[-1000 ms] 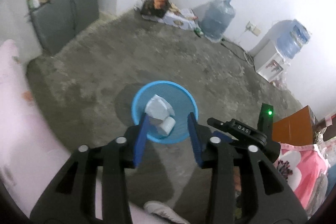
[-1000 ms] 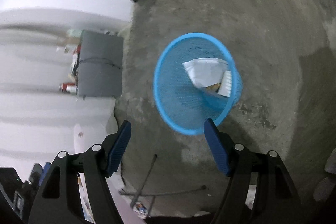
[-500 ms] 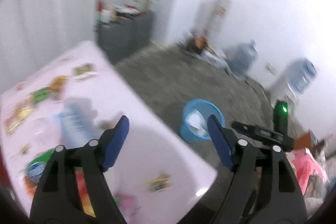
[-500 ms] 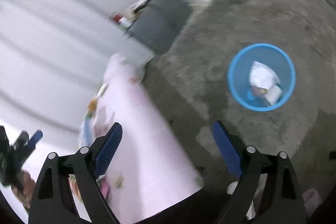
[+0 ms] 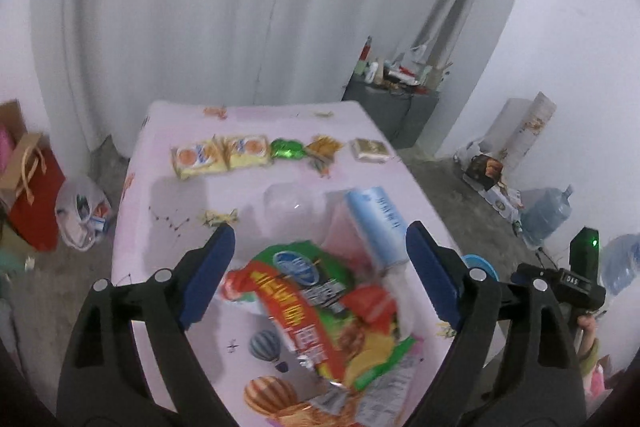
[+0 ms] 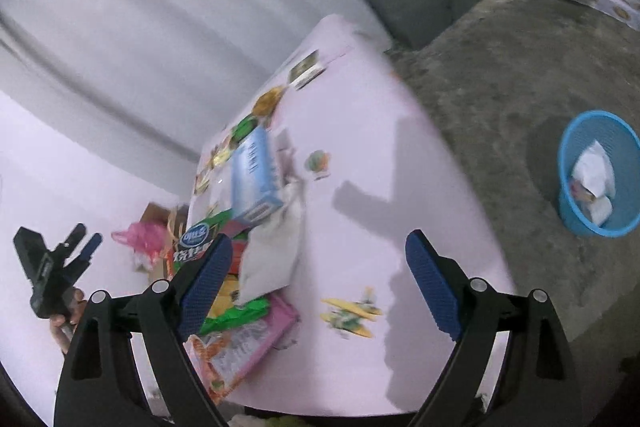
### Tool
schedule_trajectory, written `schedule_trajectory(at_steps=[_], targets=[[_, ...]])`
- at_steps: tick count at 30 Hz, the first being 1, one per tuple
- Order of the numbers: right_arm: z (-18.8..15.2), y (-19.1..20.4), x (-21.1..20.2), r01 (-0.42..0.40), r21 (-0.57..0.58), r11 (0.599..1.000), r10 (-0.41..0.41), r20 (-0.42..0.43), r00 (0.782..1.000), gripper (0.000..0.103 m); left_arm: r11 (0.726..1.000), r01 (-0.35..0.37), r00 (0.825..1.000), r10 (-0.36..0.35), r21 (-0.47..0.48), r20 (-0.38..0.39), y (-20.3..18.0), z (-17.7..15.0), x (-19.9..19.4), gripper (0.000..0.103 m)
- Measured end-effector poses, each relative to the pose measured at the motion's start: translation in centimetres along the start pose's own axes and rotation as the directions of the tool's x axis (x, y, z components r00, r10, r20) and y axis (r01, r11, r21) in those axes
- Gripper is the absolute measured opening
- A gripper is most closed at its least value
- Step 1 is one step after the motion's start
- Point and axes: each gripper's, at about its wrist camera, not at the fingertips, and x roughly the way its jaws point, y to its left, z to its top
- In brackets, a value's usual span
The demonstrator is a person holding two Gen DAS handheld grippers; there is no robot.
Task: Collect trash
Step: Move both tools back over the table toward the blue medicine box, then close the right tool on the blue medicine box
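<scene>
A pink table (image 5: 248,187) carries snack wrappers. My left gripper (image 5: 320,267) is open and empty above a green and red chip bag (image 5: 316,303) near the table's front. A light blue box (image 5: 376,223) lies just behind it. My right gripper (image 6: 320,279) is open and empty over the table's near edge (image 6: 360,187), with the chip bag (image 6: 216,267) and a white wrapper (image 6: 272,259) by its left finger. The blue mesh bin (image 6: 600,171) stands on the floor at right and holds white trash.
Yellow biscuit packs (image 5: 220,155), a green wrapper (image 5: 288,149) and a small box (image 5: 370,150) line the table's far side. A clear plastic lid (image 5: 292,203) lies mid-table. Bags (image 5: 32,187) sit on the floor at left, water jugs (image 5: 544,215) at right, a grey cabinet (image 5: 388,107) behind.
Both grippers have swung from over the blue bin on the floor up and round to the pink table. The left gripper's fingers have spread wider. Both stay empty.
</scene>
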Motion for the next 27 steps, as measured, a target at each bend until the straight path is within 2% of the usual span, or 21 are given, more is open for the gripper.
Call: schedule_trajectory(at_steps=[4,8,12,15,17,22,27], targets=[[0.4,3.2,2.6,0.015,-0.064,0.998,-0.018,-0.042,0.999,0.086,0.998,0.032,0.999,-0.029,0.062,-0.046,0.6,0.2,2.8,0.083],[1.6,5.7,5.0,0.043,-0.132,0.99,-0.052,-0.065,0.997,0.086,0.98,0.053,0.994,-0.033,0.192,-0.108,-0.9,0.7,6.8,0.083],[2.7,8.2,7.6,0.073,-0.22,0.973,-0.093,-0.081,0.992,0.086,0.949,0.032,0.981,0.03,0.313,-0.194,-2.1,1.4,11.9,0.083],[3.6,9.9,10.3,0.09,-0.282,0.955,-0.125,-0.107,0.986,0.086,0.906,-0.004,0.963,0.117,0.422,-0.241,-2.9,1.5,16.0,0.083],[4.0,10.6,12.4,0.112,-0.32,0.941,-0.16,-0.13,0.978,0.086,0.899,-0.001,0.951,0.136,0.438,-0.277,-2.8,1.6,17.9,0.083],[4.3,11.9,16.4,0.158,-0.4,0.903,-0.243,-0.172,0.955,0.086,0.914,0.027,0.92,0.135,0.405,-0.367,-1.6,1.9,21.7,0.083],[4.9,12.3,18.4,0.172,-0.424,0.889,-0.271,-0.184,0.945,0.086,0.924,0.031,0.9,0.14,0.381,-0.413,-0.8,2.2,24.4,0.083]])
